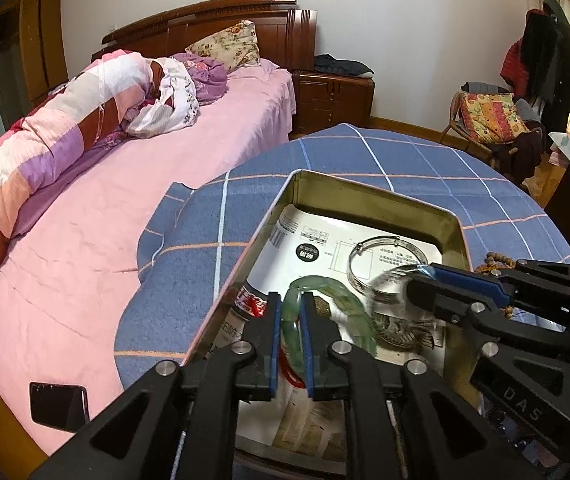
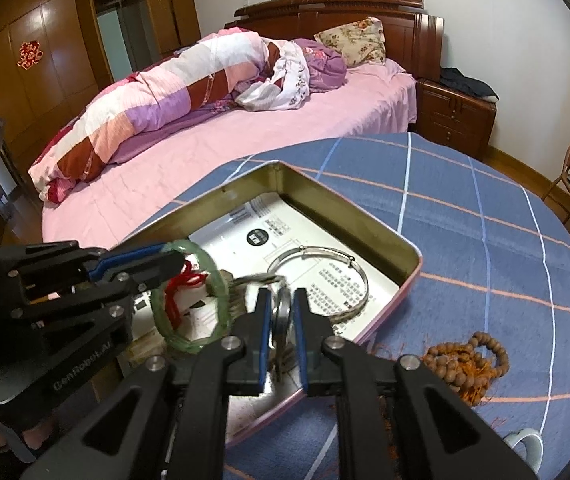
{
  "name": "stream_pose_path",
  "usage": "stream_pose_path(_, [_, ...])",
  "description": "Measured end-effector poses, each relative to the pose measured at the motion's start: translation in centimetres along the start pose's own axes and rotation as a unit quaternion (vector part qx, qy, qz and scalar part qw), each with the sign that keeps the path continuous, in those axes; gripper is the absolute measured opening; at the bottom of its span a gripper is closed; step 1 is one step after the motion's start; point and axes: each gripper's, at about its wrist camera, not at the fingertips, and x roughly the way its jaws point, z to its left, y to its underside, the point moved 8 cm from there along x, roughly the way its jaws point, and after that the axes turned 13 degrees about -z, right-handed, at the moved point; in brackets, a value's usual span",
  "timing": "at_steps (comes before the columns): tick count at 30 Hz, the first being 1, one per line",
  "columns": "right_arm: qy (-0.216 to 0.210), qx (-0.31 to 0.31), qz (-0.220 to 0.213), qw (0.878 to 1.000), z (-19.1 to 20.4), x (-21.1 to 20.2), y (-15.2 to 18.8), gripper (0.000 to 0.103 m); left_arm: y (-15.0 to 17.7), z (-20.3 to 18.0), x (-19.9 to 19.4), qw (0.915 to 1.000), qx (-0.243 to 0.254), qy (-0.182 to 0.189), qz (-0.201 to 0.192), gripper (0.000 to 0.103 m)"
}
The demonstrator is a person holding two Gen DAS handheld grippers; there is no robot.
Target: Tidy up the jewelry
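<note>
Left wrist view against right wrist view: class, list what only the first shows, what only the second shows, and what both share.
Only the left wrist view shows the dark phone on the pink bed and the coat rack.

Only the right wrist view shows the red paper cutting on the wardrobe and the whole wooden bead string.

Both show the tin box, the green bangle in the left gripper, and a silver bangle in the right gripper.

white wall [image 1: 405,20] | wooden bed [image 2: 325,12] | nightstand [image 1: 335,100] | wardrobe [image 2: 45,64] | chair [image 1: 485,128]
</note>
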Motion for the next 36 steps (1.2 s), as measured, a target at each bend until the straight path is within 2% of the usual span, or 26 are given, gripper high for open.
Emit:
stream_pose_path(1, [-0.003, 0.002, -0.002, 1.0, 0.0, -0.1, 0.0, 0.038, 0.0, 0.0, 0.0, 1.0, -0.002, 0.0, 0.001, 0.029])
stream_pose_path(2, [-0.006, 0.006, -0.006, 1.0, -0.1, -0.3, 0.0, 0.051, 0.0, 0.1, -0.2, 1.0, -0.006, -0.005, -0.001, 0.032])
stream_pose_path(4, [0.0, 0.016, -0.017, 1.0, -0.6, -0.8, -0.2, 0.054, -0.3, 0.3, -0.6, 0.9998, -0.013, -0.013, -0.01, 0.05])
stream_pose_path(6, [-0.007, 0.032, -0.023, 0.999, -1.0, -1.4, -0.4, 0.057, -0.4, 0.3, -0.8, 0.9997, -0.023, -0.001, -0.009, 0.057])
stream_pose_path(8, [-0.004, 0.036, -0.03, 0.999, -1.3, -2.1, -0.6, 0.074, -0.4, 0.1, -1.1, 0.9996, -0.024, -0.003, -0.013, 0.062])
stream_pose_path(10, [-0.004, 0.039, -0.039, 0.998, -1.7, -3.0, -0.8, 0.081, -0.5, -0.3, -1.4, 0.9998, -0.01, -0.009, -0.018, 0.066])
stream_pose_path(14, [0.002, 0.052, -0.052, 0.997, -2.9, -5.0, -0.7, 0.081, -0.7, -1.0, -2.2, 0.9995, 0.002, -0.017, -0.026, 0.067])
stream_pose_path(19, [0.042, 0.062, -0.061, 0.995, -6.1, -7.6, 0.2, 0.088, -0.7, -1.9, -3.1, 0.9989, 0.013, -0.03, -0.034, 0.067])
stream_pose_path(24, [0.076, 0.081, -0.064, 0.992, -9.0, -9.6, 1.3, 0.089, -0.2, -3.7, -3.9, 0.9986, 0.026, -0.029, -0.035, 0.067])
stream_pose_path(36, [0.153, 0.075, -0.034, 0.985, -13.9, -13.5, 6.7, 0.094, 1.3, -8.7, -5.8, 0.9982, 0.041, 0.002, -0.045, 0.067])
